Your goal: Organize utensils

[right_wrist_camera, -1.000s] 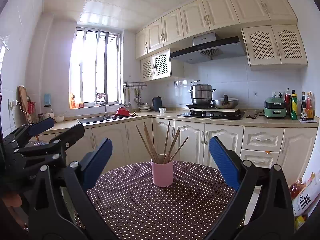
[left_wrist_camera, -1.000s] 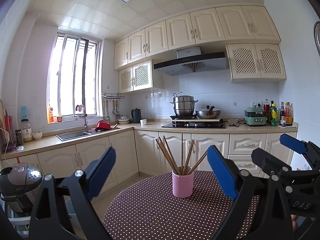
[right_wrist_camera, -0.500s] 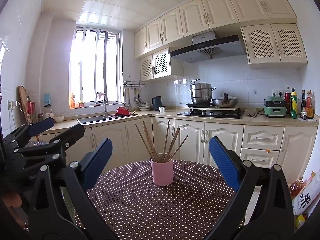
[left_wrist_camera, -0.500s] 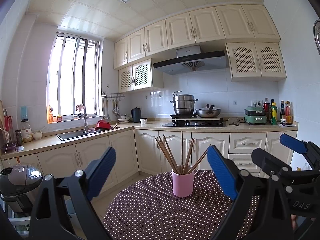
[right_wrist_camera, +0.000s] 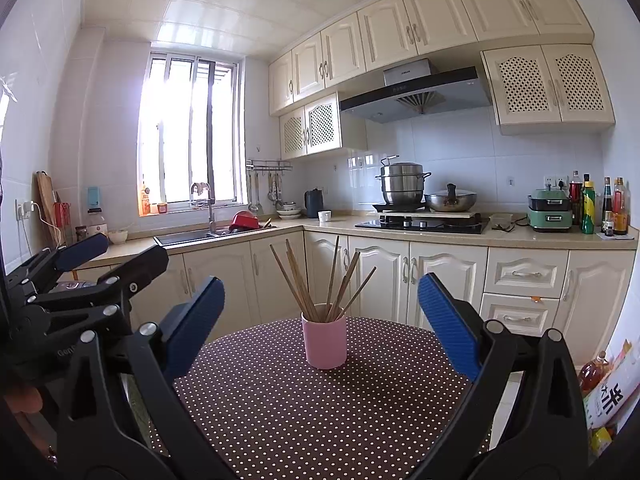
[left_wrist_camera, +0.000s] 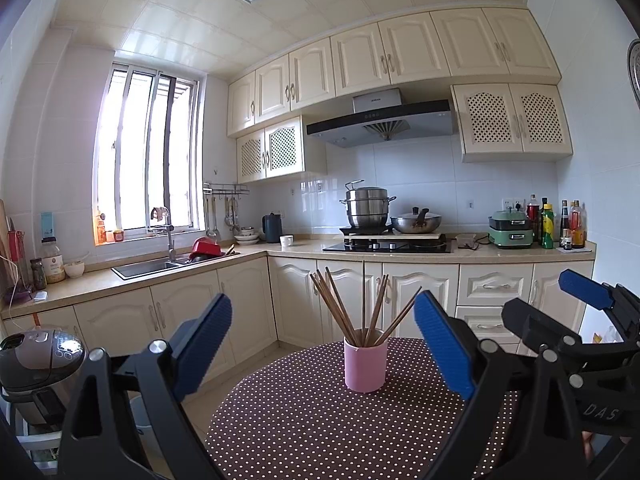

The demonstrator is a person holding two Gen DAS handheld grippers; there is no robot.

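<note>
1. Holding both grippers, left point(left_wrist_camera: 322, 346) and right point(right_wrist_camera: 320, 322), wide open and empty, we face the cup point(left_wrist_camera: 365, 365) ahead, between each pair of fingers.
2. Chopsticks point(left_wrist_camera: 362, 306) stand fanned inside it on the surface point(right_wrist_camera: 320, 412).
3. Either sorting awaits or it is finished; we cannot tell, so we bid no move.

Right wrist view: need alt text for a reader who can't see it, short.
A pink cup holding wooden chopsticks stands upright on a round table with a brown polka-dot cloth, framed by the open right gripper, which holds nothing. The left gripper shows at the left edge, also open, and cream kitchen cabinets and a stove lie behind.
</note>
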